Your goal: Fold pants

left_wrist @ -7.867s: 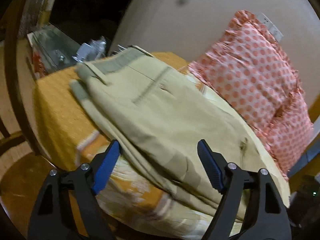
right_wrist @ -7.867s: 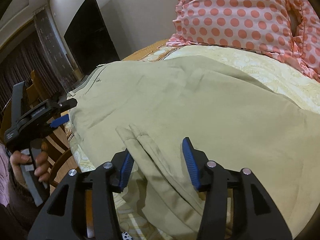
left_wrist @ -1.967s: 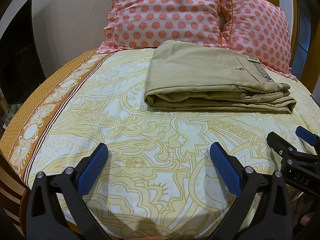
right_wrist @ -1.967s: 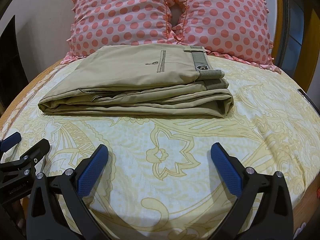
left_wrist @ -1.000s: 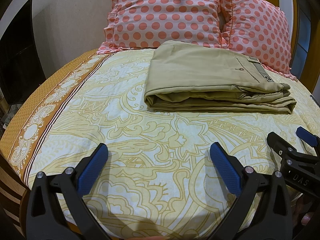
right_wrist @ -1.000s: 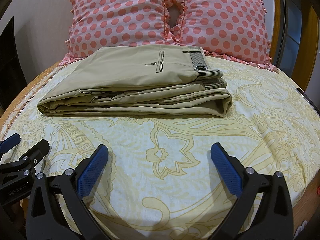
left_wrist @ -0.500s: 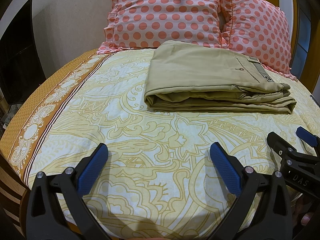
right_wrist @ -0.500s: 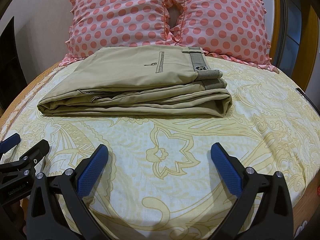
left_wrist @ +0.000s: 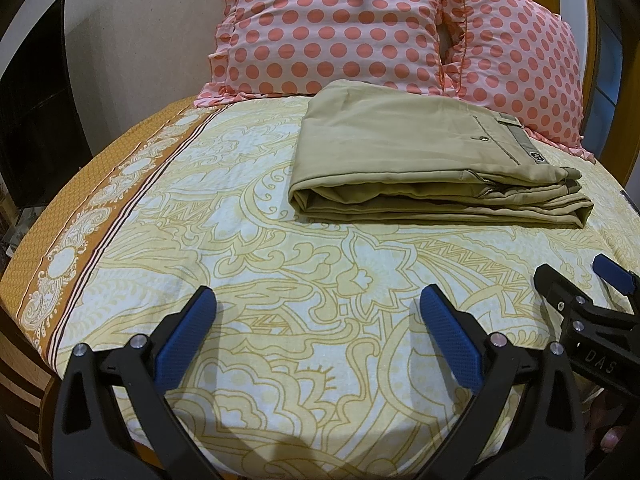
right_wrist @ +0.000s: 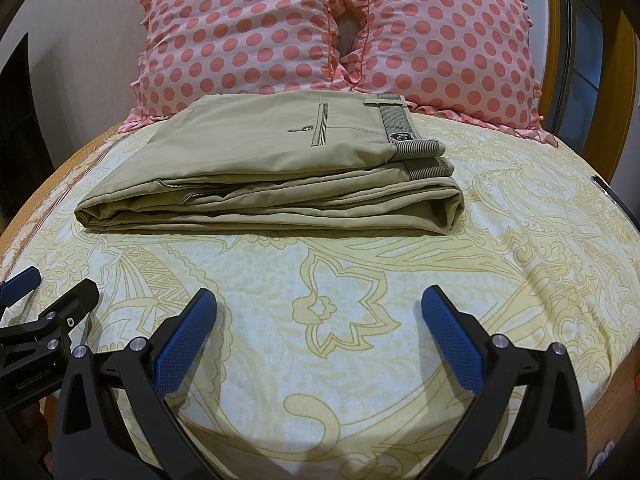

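On the bed (left_wrist: 248, 264), the tan pants (left_wrist: 420, 160) lie folded into a flat, neat stack with many layers. They sit near the head of the bed, just in front of two pink pillows with red dots (right_wrist: 336, 28), and the far edge of the pants touches the pillows. A striped waistband (right_wrist: 400, 132) with a small dark badge shows on the top layer, next to a thin pocket slit with a button. The bed has a pale yellow sheet with big swirly flower shapes, and an orange border (left_wrist: 60, 248) runs down its left side. The left tool (left_wrist: 318, 312) is held low over the sheet near the foot of the bed, well apart from the pants. Its two blue pads are spread wide with nothing between them. The right tool (right_wrist: 319, 312) is held low beside it, also well apart from the pants, and its blue pads are spread wide with nothing between them too. Each tool can be seen at the edge of the other one's view. A dark flat screen (left_wrist: 36, 128) stands by the wall on the left of the bed.
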The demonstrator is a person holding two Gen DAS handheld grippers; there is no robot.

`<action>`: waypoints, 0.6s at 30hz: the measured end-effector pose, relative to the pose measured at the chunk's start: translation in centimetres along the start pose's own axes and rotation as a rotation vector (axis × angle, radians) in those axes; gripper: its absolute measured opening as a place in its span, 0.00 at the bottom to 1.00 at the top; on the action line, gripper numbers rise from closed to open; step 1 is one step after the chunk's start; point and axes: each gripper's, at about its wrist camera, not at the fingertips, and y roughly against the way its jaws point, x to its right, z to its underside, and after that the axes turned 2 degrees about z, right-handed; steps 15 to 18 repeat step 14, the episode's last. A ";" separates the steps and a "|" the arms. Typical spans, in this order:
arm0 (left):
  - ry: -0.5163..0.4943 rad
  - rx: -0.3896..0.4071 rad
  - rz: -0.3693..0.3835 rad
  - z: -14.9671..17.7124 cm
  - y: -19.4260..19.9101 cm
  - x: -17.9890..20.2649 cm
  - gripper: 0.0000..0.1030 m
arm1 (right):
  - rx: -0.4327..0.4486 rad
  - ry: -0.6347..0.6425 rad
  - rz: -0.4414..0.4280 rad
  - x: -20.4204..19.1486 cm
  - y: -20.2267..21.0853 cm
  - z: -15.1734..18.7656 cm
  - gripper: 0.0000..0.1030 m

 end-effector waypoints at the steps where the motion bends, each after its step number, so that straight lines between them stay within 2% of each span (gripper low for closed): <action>1: 0.001 -0.001 0.000 0.0 0.0 0.0 0.98 | 0.000 0.000 0.000 0.0 0.0 0.0 0.99; 18: -0.007 0.001 0.006 0.1 0.2 0.0 0.98 | 0.001 -0.001 0.001 0.0 -0.1 0.0 0.99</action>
